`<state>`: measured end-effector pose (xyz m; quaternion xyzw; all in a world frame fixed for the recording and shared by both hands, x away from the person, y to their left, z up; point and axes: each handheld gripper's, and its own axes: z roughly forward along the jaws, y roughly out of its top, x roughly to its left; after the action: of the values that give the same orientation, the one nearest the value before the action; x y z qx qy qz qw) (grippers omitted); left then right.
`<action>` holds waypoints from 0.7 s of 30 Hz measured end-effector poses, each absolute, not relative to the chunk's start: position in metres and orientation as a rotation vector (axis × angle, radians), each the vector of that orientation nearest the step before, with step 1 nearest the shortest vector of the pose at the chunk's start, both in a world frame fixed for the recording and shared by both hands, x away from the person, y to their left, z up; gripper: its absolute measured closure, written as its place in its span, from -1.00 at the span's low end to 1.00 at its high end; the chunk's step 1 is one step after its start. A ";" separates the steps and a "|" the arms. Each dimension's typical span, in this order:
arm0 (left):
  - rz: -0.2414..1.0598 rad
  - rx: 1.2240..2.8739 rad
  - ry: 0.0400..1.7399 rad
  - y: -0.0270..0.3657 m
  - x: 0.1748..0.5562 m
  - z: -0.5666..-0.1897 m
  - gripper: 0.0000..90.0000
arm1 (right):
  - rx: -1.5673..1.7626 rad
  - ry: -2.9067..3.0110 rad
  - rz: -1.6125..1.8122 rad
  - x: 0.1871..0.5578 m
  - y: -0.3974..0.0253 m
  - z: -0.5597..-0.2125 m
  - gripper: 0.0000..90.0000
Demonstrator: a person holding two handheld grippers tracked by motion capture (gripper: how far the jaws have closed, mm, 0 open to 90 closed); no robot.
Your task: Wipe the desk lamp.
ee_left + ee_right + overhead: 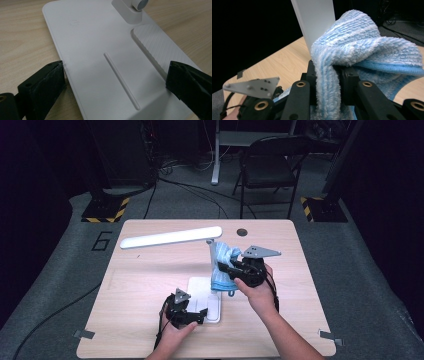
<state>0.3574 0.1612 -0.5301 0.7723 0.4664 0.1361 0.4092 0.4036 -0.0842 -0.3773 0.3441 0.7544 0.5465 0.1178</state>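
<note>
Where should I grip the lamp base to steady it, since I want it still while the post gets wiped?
Grip the lamp base across its two long edges at the end away from the post, coming in low along the table, as the left gripper does: the slab is flat and thin.
</note>
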 end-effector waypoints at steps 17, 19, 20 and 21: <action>0.347 1.945 1.172 0.161 0.358 -0.530 -0.95 | 1.149 2.335 1.420 0.414 -0.080 -0.441 0.62; 0.349 1.948 1.173 0.161 0.358 -0.530 -0.95 | 1.149 2.339 1.422 0.415 -0.081 -0.442 0.62; 0.350 1.947 1.173 0.161 0.358 -0.530 -0.95 | 1.164 2.337 1.425 0.414 -0.080 -0.441 0.62; 0.349 1.944 1.174 0.161 0.358 -0.530 -0.95 | 1.155 2.332 1.432 0.413 -0.080 -0.439 0.62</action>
<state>0.3576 0.1612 -0.5303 0.7718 0.4662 0.1386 0.4096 0.4135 -0.0800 -0.4389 0.3873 0.7823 0.4803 0.0855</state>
